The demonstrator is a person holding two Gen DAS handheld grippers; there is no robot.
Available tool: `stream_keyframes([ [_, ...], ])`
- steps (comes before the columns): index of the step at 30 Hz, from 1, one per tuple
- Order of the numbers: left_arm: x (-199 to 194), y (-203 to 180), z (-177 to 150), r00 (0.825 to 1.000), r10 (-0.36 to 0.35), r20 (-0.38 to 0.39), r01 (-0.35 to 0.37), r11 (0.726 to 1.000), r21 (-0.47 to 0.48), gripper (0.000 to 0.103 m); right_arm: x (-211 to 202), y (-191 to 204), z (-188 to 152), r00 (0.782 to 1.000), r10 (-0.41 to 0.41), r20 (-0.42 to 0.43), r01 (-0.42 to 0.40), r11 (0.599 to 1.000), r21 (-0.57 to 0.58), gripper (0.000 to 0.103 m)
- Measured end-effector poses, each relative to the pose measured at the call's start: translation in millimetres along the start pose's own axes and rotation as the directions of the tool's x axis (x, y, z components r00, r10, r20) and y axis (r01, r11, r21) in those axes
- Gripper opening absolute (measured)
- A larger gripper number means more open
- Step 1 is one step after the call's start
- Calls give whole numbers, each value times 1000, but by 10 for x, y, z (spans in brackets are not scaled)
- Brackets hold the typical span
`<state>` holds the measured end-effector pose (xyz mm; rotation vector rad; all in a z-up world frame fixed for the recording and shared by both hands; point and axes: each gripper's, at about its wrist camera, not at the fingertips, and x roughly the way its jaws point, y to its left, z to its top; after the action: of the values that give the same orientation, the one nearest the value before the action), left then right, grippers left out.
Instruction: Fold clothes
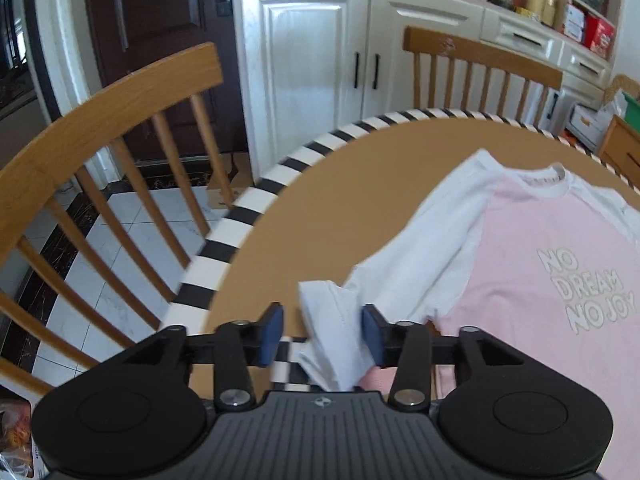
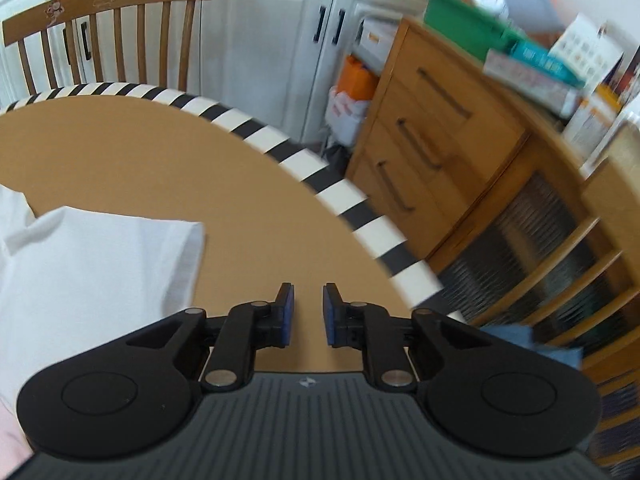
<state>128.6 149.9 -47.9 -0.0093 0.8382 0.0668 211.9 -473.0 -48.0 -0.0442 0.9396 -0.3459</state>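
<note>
The left gripper [image 1: 323, 330] has its jaws apart, with a white sleeve [image 1: 336, 344] of the shirt [image 1: 540, 264] between them, lying against the right pad only. The shirt spreads ahead and right on the bench [image 1: 340, 184]. The right gripper [image 2: 308, 312] has its jaws narrowly apart and empty over bare bench, with the other sleeve [image 2: 120, 256] to their left.

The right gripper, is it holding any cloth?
No, the right gripper has nothing between its jaws; the white sleeve lies apart, to its left.
</note>
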Motion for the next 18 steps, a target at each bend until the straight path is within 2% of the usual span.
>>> stream_keyframes([
  [2,-51,125,160,999,-15,35,16,999,-32,51,-165,17,6,998,34,49,-33,999,-6,19],
  [4,45,222,413,996,-54,67,60,995,-79,52,-334,150,20,987,127,96,-126,992,-22,19],
  [6,246,232,707,991,-91,101,99,992,-83,52,-472,368,10,967,225,119,-221,974,-41,19],
  [9,727,56,976,984,-175,-11,176,984,35,48,-638,751,-35,922,369,120,-361,929,-82,18],
  [10,828,-50,975,983,-174,-59,180,978,106,41,-681,887,-61,908,405,108,-394,913,-110,18],
  [12,1031,-263,971,975,-161,-153,195,950,244,40,-780,1121,-138,887,453,89,-434,884,-172,17],
  [15,1039,-435,938,969,-187,-161,229,927,299,39,-900,1351,-268,866,496,67,-469,850,-239,18],
  [18,988,-521,896,954,-243,-176,284,920,270,39,-947,1495,-369,860,510,32,-483,831,-275,18],
])
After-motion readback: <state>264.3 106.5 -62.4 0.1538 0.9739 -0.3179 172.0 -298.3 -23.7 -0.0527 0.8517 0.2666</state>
